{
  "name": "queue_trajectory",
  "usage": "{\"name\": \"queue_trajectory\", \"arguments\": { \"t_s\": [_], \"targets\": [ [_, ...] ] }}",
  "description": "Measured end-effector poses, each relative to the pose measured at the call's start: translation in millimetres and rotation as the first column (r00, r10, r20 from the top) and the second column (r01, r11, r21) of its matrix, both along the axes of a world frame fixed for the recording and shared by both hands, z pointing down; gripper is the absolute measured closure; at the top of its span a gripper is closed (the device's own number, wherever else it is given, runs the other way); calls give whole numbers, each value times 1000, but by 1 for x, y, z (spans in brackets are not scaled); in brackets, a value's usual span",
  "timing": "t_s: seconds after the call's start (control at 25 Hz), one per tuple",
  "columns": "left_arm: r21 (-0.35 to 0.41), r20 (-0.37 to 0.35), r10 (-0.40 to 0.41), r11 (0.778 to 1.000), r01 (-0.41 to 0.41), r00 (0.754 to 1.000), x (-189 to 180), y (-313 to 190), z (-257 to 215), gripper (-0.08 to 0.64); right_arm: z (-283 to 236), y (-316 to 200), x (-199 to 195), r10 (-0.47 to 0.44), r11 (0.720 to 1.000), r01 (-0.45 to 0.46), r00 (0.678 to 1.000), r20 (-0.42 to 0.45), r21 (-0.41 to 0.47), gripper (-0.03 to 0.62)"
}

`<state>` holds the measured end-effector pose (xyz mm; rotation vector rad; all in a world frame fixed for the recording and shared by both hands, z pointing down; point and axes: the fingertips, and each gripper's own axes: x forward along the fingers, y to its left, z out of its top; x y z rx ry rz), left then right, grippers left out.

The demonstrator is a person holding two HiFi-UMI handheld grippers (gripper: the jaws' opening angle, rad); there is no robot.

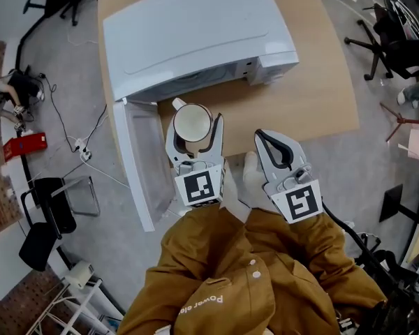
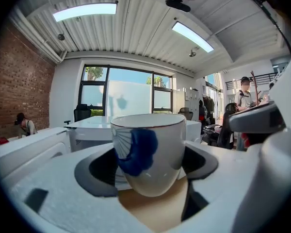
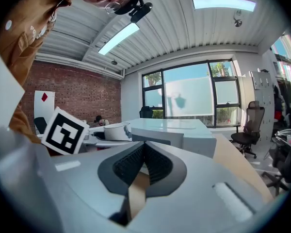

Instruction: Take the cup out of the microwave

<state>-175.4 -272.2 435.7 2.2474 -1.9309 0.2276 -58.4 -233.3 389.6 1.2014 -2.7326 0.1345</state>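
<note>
Cup is out, carry it level.
Right tool [image 3: 144, 152] closed, empty. Left tool [image 1: 195, 130] spread wide, pads clamping the cup [image 2: 148, 149] upright. Avoid the open door [image 1: 136, 166] at 9 o'clock. The microwave [image 1: 195, 33] sits at 12. I'd use the bare surface [image 1: 314, 96] at 2.

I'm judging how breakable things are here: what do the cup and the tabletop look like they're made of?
The cup is likely glazed ceramic: a glossy white wall with soft highlights, a painted blue motif and a thin dark line at the rim. The tabletop looks like wood or wood-look laminate, matte light tan; the grain is too faint to tell which.
</note>
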Motion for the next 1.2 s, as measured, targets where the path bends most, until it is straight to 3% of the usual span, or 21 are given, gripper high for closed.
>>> {"name": "queue_trajectory", "arguments": {
  "t_s": [0.36, 0.64, 1.2],
  "targets": [
    [7, 10, 18, 1000, -18, 1000, 8, 27, -39, 179, -48, -29, -8, 31, 996, -33, 999, 27, 83, 586],
    [69, -48, 3, 998, 0, 999, 11, 26, -59, 179, -36, -29, -7, 10, 1000, -9, 1000, -13, 21, 586],
    [9, 3, 29, 1000, -29, 1000, 14, 35, -50, 179, -38, -28, -2, 13, 1000, -13, 1000, -3, 22, 586]
  ]
}}
